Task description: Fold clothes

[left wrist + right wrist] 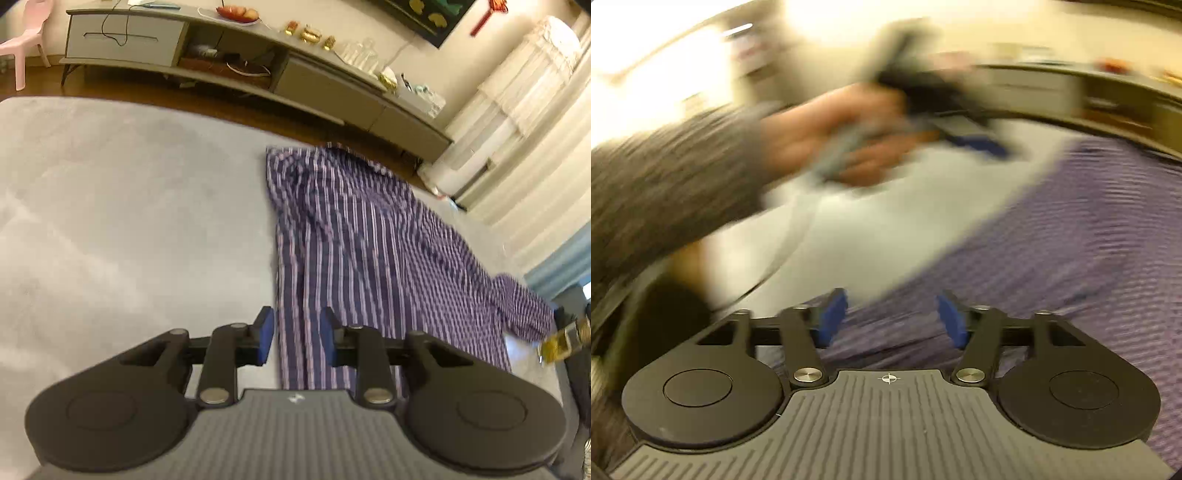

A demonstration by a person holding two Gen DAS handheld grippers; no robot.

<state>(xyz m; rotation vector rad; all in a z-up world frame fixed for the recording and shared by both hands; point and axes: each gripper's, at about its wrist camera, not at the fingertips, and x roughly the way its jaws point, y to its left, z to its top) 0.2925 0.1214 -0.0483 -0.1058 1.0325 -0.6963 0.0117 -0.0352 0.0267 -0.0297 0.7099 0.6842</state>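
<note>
- A purple-and-white striped shirt [369, 258] lies spread on a pale grey tabletop [129, 221], towards its right half; the left half of the surface is bare.
- In the left wrist view the shirt's near hem runs under the left hand-held gripper [297, 339], and its straight left edge passes between the two blue pads [266, 334].
- The left hand-held gripper stands with its jaws apart by a moderate gap and grips nothing; whether the pads touch the cloth I cannot tell.
- One sleeve [524, 306] trails off to the right, bunched near the tabletop's edge.
- The right wrist view is heavily blurred. The right hand-held gripper [892, 319] has its jaws wide apart and empty, poised over the shirt [1071, 240] near the line where the cloth meets the grey surface.
- In that same view a person's hand [849, 136] in a grey knitted sleeve [665, 177] holds the other hand-held gripper above the tabletop.
- Beyond the tabletop a long low grey cabinet [221, 48] stands against the wall, with a pink chair [26, 40] at its left end and pale curtains [535, 110] at the right.
</note>
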